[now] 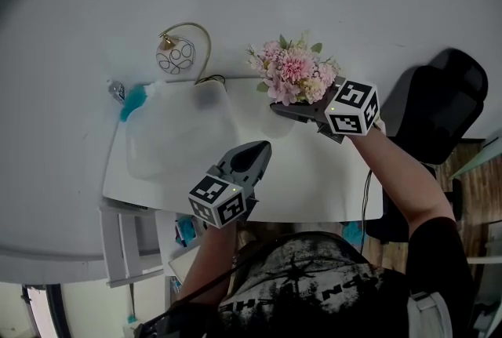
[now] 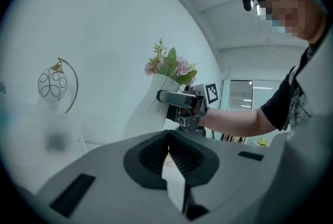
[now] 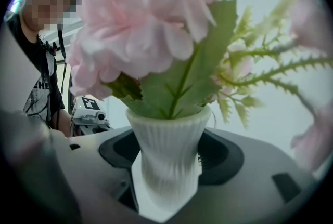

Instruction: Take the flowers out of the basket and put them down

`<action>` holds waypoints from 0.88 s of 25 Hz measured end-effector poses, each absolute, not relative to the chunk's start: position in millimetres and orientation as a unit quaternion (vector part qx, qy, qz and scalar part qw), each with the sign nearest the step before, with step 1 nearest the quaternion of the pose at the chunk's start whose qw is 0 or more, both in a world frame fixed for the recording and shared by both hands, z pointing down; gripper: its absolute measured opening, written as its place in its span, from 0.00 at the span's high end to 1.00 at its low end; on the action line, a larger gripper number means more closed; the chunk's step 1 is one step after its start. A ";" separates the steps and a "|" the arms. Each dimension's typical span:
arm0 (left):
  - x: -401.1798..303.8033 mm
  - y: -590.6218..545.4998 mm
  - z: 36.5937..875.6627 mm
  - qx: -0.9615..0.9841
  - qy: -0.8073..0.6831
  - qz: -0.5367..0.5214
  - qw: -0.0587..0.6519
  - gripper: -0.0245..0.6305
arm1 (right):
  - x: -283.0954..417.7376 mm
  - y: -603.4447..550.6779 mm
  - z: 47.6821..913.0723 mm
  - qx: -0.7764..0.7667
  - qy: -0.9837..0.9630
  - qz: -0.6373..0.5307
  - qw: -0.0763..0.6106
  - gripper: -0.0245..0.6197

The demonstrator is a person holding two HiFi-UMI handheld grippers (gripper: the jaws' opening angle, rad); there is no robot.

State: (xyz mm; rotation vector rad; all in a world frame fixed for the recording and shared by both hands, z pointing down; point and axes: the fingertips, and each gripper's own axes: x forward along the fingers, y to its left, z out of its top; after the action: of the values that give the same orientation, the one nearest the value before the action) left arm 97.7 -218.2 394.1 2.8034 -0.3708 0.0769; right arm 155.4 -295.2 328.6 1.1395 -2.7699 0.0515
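A bunch of pink flowers (image 1: pixel 294 74) with green leaves stands in a white ribbed vase (image 3: pixel 167 158). My right gripper (image 1: pixel 278 107) is shut on the vase's narrow body and holds it over the white mat (image 1: pixel 314 187), right of a pale, blurred translucent basket (image 1: pixel 179 134). In the right gripper view the blooms (image 3: pixel 140 20) fill the frame above the jaws. My left gripper (image 1: pixel 262 148) hovers over the mat's middle, shut with nothing in it. From the left gripper view (image 2: pixel 168 139) I see the flowers (image 2: pixel 170 65), the vase (image 2: pixel 151 108) and the right gripper (image 2: pixel 182 106).
A gold arc stand with a round white ornament (image 1: pixel 176 56) sits on the round white table (image 1: pixel 70 54) behind the mat. A blue object (image 1: pixel 134 99) lies at the mat's far left corner. A black chair (image 1: pixel 439 101) stands at the right.
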 end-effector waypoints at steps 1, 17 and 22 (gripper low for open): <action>101.7 -214.8 397.6 0.979 -0.128 0.030 0.157 0.94 | 161.1 -290.9 334.3 0.384 -0.920 0.020 0.077 0.45; 155.4 -162.3 459.5 0.979 -0.122 0.060 0.151 0.94 | 218.8 -228.8 458.4 0.435 -0.887 0.040 0.150 0.45; 158.5 -157.7 483.1 0.976 -0.124 0.078 0.163 0.94 | 220.7 -221.7 496.3 0.442 -0.883 0.052 0.149 0.44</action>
State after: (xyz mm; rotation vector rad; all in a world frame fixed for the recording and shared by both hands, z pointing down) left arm 158.5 -157.7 483.1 2.7828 -0.3523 0.2225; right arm 220.7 -221.7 496.3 1.2691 -2.5387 0.1500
